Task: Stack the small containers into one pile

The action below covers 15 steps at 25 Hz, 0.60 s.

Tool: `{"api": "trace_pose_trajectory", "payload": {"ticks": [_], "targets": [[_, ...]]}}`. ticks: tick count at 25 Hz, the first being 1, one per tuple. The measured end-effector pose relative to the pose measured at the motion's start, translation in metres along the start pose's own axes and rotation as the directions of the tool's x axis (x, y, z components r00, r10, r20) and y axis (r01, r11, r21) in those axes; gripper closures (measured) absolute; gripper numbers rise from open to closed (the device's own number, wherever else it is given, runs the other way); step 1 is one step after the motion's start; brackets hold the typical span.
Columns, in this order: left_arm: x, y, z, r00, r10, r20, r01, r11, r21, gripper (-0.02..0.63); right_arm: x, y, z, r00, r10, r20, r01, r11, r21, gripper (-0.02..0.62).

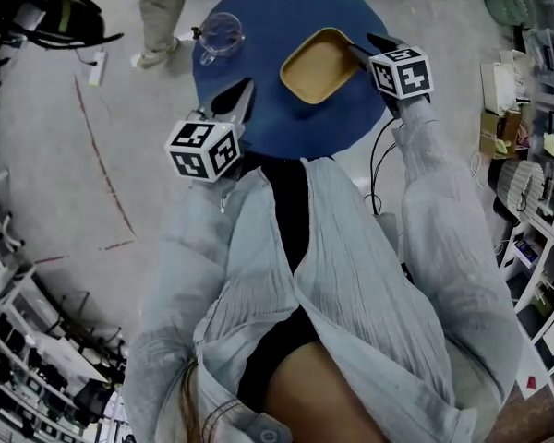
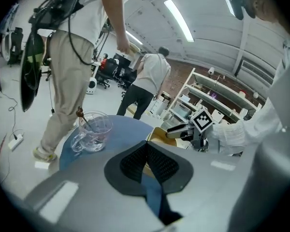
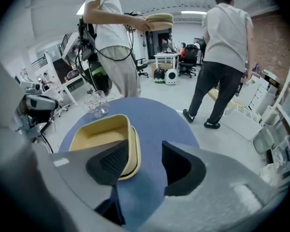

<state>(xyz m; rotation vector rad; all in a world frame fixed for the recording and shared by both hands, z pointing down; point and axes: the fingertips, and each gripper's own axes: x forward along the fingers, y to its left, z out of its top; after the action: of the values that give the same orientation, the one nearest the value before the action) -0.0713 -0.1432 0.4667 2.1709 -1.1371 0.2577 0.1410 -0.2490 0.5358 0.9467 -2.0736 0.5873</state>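
The right gripper (image 3: 144, 154) stands spread. The near wall of the yellow container (image 3: 99, 132) lies in the gap, close by one pad, and neither pad presses on it. The container rests on the round blue table (image 3: 159, 117), with a glass mug (image 3: 97, 104) at the table's far edge. The left gripper (image 2: 146, 151) is pressed together on nothing and hangs over the table's near edge, well apart from the container.

I read the container (image 1: 319, 65) as smooth, matt plastic; the bench (image 1: 277, 17) looks matt and faintly grainy. The mug (image 1: 222, 33) is clear, glossy glass; the pads (image 3: 111, 163) on my jaws look rubbery, finely dimpled.
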Motion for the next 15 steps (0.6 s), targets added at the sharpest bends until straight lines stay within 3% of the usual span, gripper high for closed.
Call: {"api": "trace_pose_trajectory", "payload": {"ticks": [9,15], "targets": [[0.0,-0.004,-0.007,1.0,0.009,-0.018,-0.009,1.0,-0.003,0.595,0.021,-0.004,-0.019,0.998,0.022,-0.054,-0.019,0.998,0.062,0.397],[0.002,0.0,-0.005,1.0,0.007,-0.021,-0.007,1.0,-0.005,0.595,0.01,-0.001,-0.009,0.999,0.037,0.016,-0.039,0.992,0.116,0.374]]}}
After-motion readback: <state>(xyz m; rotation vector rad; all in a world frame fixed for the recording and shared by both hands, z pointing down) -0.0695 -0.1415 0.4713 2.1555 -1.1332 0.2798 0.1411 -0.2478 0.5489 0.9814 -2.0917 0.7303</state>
